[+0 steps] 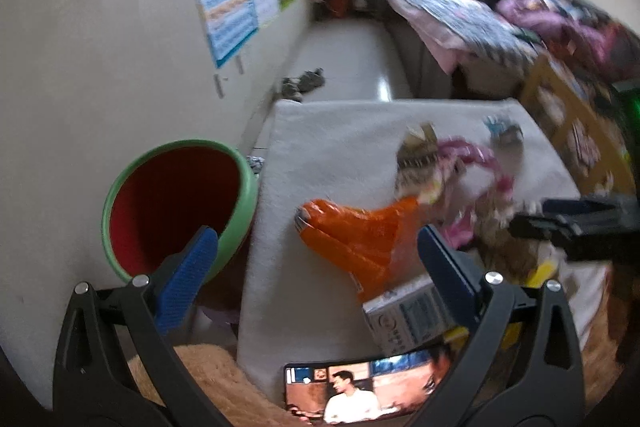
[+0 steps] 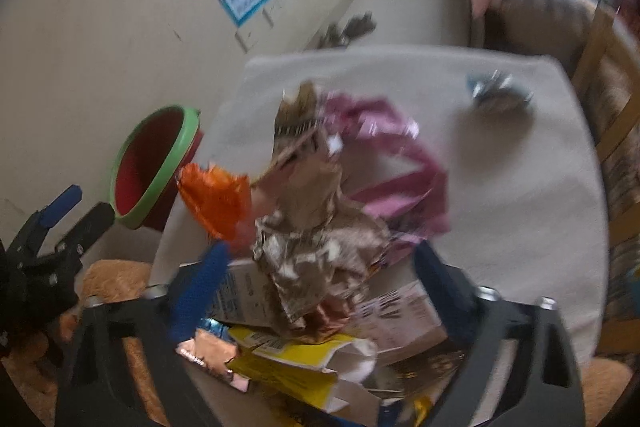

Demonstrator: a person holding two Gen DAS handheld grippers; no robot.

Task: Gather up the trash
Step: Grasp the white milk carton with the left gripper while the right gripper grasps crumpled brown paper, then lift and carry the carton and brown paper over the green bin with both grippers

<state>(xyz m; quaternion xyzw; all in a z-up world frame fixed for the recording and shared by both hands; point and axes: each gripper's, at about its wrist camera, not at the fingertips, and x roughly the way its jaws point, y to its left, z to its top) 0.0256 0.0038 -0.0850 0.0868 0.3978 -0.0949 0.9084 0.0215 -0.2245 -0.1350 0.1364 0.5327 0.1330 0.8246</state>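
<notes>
1. Most trash is uncollected: the bin [image 1: 176, 211], left of frame, shows only its red inside, with nothing visible in it.
2. Trash lies heaped on the white surface [image 1: 340, 131]: orange bag [image 1: 360, 231], brown wrapper [image 2: 316, 227], pink wrapper [image 2: 396, 163], box [image 1: 412, 315], yellow packet [image 2: 288, 363].
3. One blue scrap [image 2: 496, 91] lies well apart, upper right.
4. Left gripper [image 1: 320, 247] stands wide and empty over the orange bag.
5. Right gripper [image 2: 320, 259] is partly open astride the brown wrapper; blur hides whether the pads touch it.
6. Judgement: early stage, nearly everything left.
</notes>
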